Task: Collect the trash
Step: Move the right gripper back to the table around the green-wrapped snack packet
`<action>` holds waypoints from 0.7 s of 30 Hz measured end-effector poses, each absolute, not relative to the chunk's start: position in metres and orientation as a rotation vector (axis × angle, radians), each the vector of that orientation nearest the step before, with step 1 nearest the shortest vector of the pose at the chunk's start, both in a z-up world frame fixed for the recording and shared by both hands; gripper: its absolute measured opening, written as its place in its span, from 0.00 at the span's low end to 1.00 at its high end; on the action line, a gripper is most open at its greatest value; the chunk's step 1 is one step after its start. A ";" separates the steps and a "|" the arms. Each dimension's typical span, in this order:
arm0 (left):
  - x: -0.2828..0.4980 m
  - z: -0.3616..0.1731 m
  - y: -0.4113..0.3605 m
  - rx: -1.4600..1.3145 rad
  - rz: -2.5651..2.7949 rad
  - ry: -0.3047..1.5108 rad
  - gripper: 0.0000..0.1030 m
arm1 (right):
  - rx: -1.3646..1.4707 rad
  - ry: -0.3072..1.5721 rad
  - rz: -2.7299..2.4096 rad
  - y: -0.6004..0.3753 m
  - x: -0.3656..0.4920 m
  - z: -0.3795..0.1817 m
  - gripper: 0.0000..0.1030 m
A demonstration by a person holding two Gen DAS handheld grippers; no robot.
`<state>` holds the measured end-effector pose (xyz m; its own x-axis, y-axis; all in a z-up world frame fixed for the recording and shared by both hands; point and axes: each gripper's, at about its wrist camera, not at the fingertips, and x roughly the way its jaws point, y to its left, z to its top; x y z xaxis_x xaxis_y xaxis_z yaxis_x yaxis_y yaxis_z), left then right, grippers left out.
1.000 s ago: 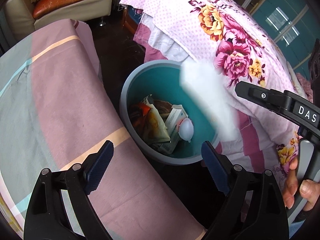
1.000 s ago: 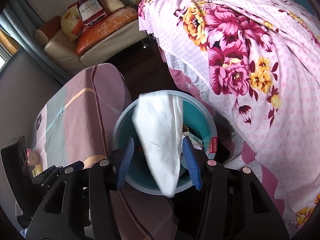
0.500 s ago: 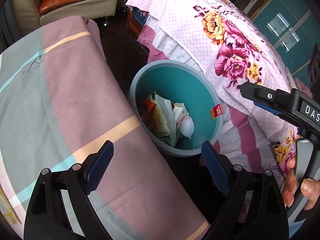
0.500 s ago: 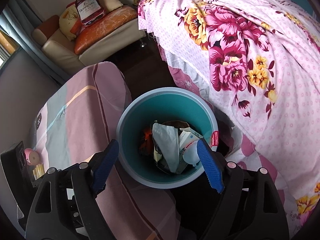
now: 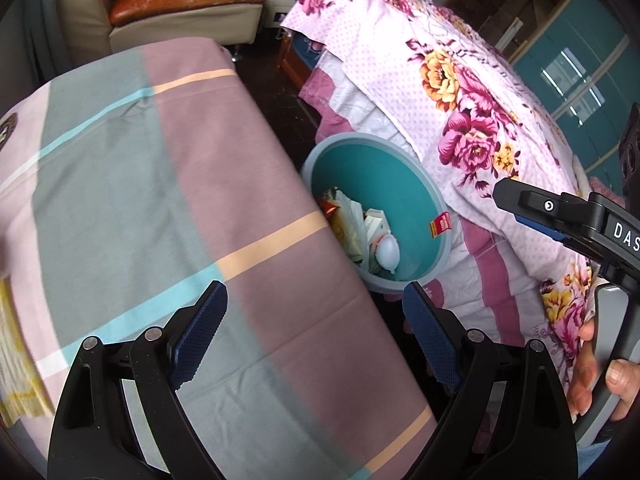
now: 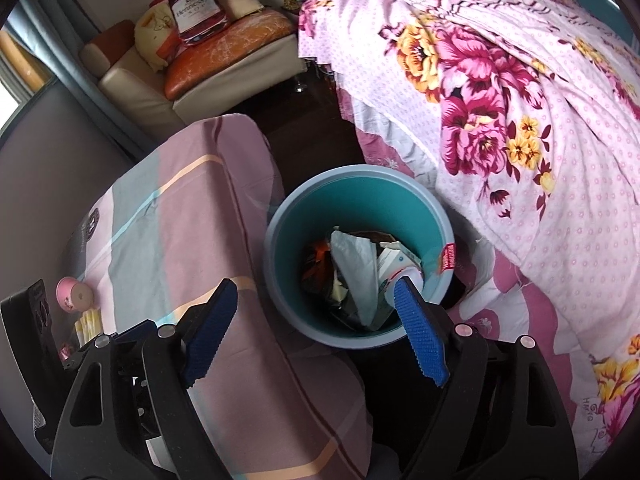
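A round bin, grey outside and teal inside (image 6: 360,200) (image 5: 376,168), stands on the dark floor between the table and the bed. Inside lie a white tissue (image 6: 358,268) (image 5: 352,212), wrappers, a carton and a white round object (image 5: 389,254). My right gripper (image 6: 316,330) is open and empty, above the bin's near rim. My left gripper (image 5: 316,332) is open and empty, over the table's edge, left of the bin. The right gripper's arm (image 5: 560,216) shows in the left wrist view.
A table with a pink, grey and blue striped cloth (image 5: 152,184) (image 6: 180,220) is left of the bin. A pink floral bed cover (image 6: 520,112) (image 5: 460,92) hangs at right. A pink tape roll (image 6: 74,294) and yellow-white items (image 5: 16,344) lie on the table. A sofa (image 6: 208,68) stands behind.
The white tissue left my right gripper and fell into the bin. The right jaws opened wide. My left gripper moved left over the table.
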<state>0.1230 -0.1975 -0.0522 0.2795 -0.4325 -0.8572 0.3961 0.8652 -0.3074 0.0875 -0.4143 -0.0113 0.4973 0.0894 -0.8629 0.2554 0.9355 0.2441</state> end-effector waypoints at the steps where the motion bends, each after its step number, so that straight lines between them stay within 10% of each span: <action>1: 0.120 -0.050 -0.191 -0.043 -0.550 1.154 0.87 | 0.361 1.052 -0.099 -0.411 0.087 -0.010 0.75; 21: 0.074 -0.035 -0.060 -0.143 -0.418 1.098 0.92 | 0.226 1.113 0.069 -0.293 0.064 0.001 0.76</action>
